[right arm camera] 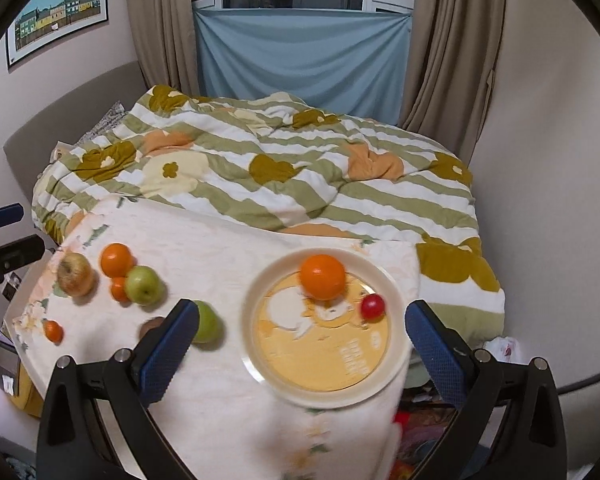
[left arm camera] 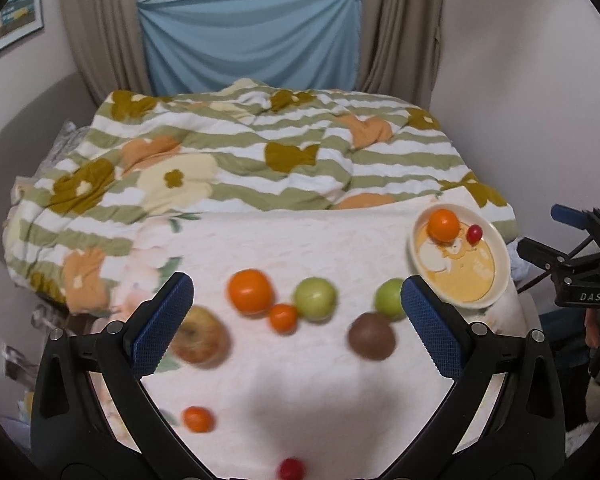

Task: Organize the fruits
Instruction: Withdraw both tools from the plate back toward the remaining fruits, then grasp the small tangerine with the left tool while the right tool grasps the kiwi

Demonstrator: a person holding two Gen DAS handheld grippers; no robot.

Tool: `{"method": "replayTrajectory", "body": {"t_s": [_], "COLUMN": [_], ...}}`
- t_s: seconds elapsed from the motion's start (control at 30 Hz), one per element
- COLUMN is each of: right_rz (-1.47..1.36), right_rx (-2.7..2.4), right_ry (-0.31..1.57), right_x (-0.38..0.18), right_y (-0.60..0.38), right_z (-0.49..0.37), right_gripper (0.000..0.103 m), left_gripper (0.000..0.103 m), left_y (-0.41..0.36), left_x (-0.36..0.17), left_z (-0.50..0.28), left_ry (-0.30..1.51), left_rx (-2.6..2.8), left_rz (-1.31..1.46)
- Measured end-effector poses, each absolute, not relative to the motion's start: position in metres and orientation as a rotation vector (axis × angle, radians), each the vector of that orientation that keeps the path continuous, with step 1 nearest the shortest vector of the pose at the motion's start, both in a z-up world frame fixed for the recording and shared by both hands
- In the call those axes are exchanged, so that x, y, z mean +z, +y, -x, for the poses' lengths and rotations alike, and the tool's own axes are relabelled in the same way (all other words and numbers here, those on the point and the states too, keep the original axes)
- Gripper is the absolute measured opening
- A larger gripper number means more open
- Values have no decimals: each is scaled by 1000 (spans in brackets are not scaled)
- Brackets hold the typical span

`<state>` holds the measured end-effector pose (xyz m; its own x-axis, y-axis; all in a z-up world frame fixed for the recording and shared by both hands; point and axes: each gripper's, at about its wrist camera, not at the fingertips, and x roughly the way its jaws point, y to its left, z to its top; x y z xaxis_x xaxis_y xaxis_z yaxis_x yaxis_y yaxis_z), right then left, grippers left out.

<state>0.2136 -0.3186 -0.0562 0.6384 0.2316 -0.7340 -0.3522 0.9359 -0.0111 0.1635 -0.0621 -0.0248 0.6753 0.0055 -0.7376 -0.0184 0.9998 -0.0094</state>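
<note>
A cream and yellow plate (right arm camera: 256,344) holds an orange (right arm camera: 323,277) and a small red fruit (right arm camera: 372,306); it also shows at the right in the left wrist view (left arm camera: 496,280). Loose on the white cloth lie an orange (left arm camera: 250,291), a small orange (left arm camera: 283,317), two green apples (left arm camera: 315,297) (left arm camera: 388,300), a brown fruit (left arm camera: 371,336), a yellowish apple (left arm camera: 200,336), another small orange (left arm camera: 198,419) and a red fruit (left arm camera: 291,469). My left gripper (left arm camera: 296,328) is open and empty above the loose fruit. My right gripper (right arm camera: 300,348) is open and empty above the plate.
The cloth (left arm camera: 300,392) lies on a raised surface in front of a bed with a striped flowered quilt (left arm camera: 260,152). The right gripper shows at the right edge of the left wrist view (left arm camera: 580,264). Clutter lies on the floor at the right (right arm camera: 424,432).
</note>
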Motion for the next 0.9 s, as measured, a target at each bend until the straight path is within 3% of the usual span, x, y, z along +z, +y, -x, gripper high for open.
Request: {"method": "replayTrajectory", "body": {"t_s": [0.37, 0.9], "right_rz": [99, 125], "right_rx": [244, 221], "right_ry": [815, 885], "right_x": [-62, -151], "right_y": [-237, -186], "right_z": [-161, -159], "right_gripper": [103, 103], "left_gripper": [103, 103], "left_y": [42, 87], "left_x": [-35, -148], "left_z": [-119, -98], "left_ry": [862, 1042], "left_rx": [-14, -101], "left_rz": [49, 87]}}
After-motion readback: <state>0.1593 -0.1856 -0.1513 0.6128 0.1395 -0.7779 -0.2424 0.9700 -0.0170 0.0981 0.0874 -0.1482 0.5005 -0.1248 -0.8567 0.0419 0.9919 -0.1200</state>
